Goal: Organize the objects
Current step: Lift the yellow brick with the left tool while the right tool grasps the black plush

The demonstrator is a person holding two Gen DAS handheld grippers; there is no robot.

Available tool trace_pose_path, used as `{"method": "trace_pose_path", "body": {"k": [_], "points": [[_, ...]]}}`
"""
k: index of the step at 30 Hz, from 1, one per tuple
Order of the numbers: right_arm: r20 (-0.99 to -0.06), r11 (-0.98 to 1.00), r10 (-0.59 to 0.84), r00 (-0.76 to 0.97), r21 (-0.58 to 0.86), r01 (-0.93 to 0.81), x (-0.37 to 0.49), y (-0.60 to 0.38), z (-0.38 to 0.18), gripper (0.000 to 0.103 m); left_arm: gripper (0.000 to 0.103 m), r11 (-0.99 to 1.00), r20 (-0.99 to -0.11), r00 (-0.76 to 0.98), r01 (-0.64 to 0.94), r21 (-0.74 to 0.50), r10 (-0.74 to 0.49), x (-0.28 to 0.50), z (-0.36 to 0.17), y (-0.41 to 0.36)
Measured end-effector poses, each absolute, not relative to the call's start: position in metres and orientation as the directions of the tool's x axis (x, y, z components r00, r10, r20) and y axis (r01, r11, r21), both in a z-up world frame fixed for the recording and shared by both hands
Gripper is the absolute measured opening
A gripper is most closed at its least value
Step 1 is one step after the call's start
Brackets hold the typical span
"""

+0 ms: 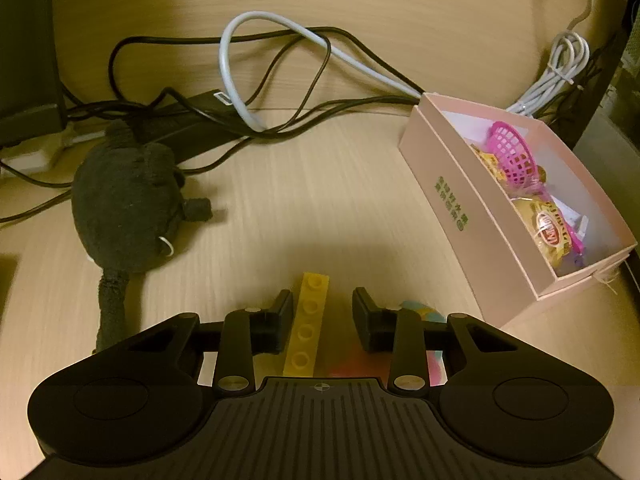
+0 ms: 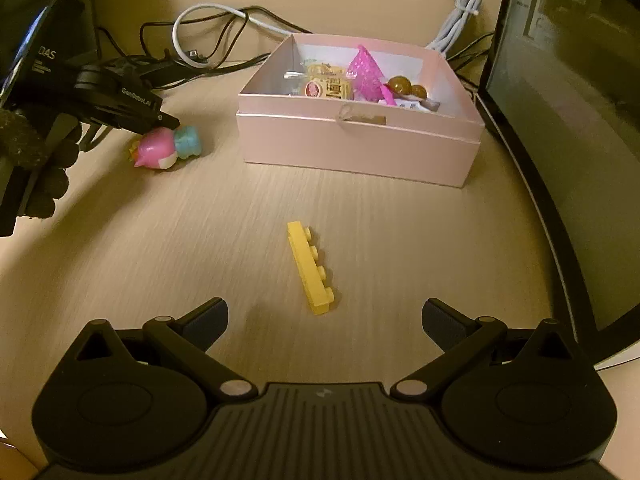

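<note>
My left gripper (image 1: 322, 308) hangs low over the wooden desk with a yellow studded brick (image 1: 308, 320) between its jaws. The brick sits against the left pad and a gap shows at the right pad. A pink and blue toy figure (image 1: 420, 310) lies partly hidden under the right finger; the right wrist view shows it (image 2: 168, 148) just below the left gripper's tip (image 2: 170, 122). My right gripper (image 2: 324, 320) is open and empty, with another yellow brick (image 2: 310, 266) lying on its side just ahead. The pink box (image 2: 360, 140) beyond holds several small toys and snack packets.
A dark plush mouse (image 1: 124, 200) lies left of the left gripper. Black and grey cables (image 1: 260, 80) tangle along the back of the desk. A bundled white cable (image 1: 560, 68) lies behind the pink box (image 1: 452, 200). A dark monitor (image 2: 560, 120) borders the right side.
</note>
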State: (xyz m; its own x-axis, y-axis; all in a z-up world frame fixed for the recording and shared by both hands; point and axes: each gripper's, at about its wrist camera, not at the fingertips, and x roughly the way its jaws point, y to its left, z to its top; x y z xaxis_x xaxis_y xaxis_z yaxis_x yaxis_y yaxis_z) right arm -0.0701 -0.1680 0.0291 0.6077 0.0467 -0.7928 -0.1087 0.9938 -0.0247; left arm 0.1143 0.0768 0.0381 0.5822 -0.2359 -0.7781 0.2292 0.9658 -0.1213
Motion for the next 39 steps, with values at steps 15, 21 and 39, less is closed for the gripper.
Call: {"method": "trace_pose_path", "body": {"k": [15,21,39], "points": [[-0.777,0.985,0.076,0.624,-0.039,-0.168,-0.073,-0.150,0.036,0.103,0.037,0.960,-0.778,0.581,0.259,-0.102,-0.239,0.100,0.039,0.074],[-0.758,0.973,0.094,0.645,-0.068,-0.222,-0.070,-0.136,0.047,0.103,0.017,0.969,-0.775,0.585,0.202,-0.143,-0.237,0.098,0.041,0.088],[-0.688,0.860,0.278,0.670,-0.133,-0.493,0.080,0.075,0.073,0.103,0.017,0.986,-0.840,0.528,-0.033,-0.166,-0.123,-0.073,0.068,0.213]]}}
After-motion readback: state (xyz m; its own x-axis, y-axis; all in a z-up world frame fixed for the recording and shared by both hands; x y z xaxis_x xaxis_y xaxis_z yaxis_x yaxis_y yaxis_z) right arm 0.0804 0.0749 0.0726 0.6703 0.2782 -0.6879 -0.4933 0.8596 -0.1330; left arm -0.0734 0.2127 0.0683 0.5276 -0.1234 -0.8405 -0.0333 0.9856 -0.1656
